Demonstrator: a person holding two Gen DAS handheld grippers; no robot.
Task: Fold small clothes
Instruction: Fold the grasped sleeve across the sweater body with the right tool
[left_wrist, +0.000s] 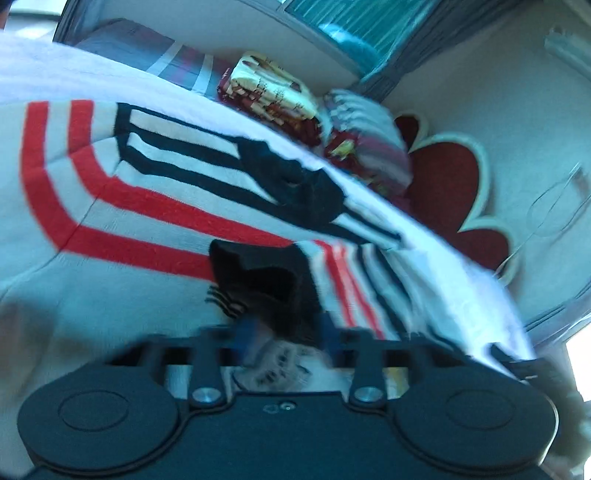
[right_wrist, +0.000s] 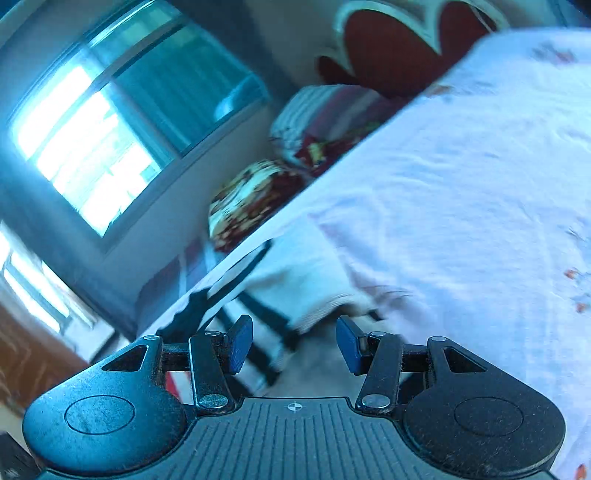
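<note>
A small white garment (left_wrist: 129, 206) with red and dark navy stripes lies spread on the bed and fills the left wrist view. My left gripper (left_wrist: 284, 328) is shut on the garment's black trim (left_wrist: 266, 280), which bunches up between the blue pads. In the right wrist view the garment's white edge (right_wrist: 291, 273) with dark stripes lies just ahead of my right gripper (right_wrist: 294, 345). That gripper is open; its blue pads (right_wrist: 240, 347) stand apart with nothing pinched between them. Both views are motion-blurred.
The white bed sheet (right_wrist: 461, 184) with small floral prints spreads to the right. Patterned pillows or folded blankets (left_wrist: 273, 92) (right_wrist: 255, 199) are piled by the red headboard (left_wrist: 443, 184) (right_wrist: 391, 48). A window (right_wrist: 92, 140) is on the wall beyond the bed.
</note>
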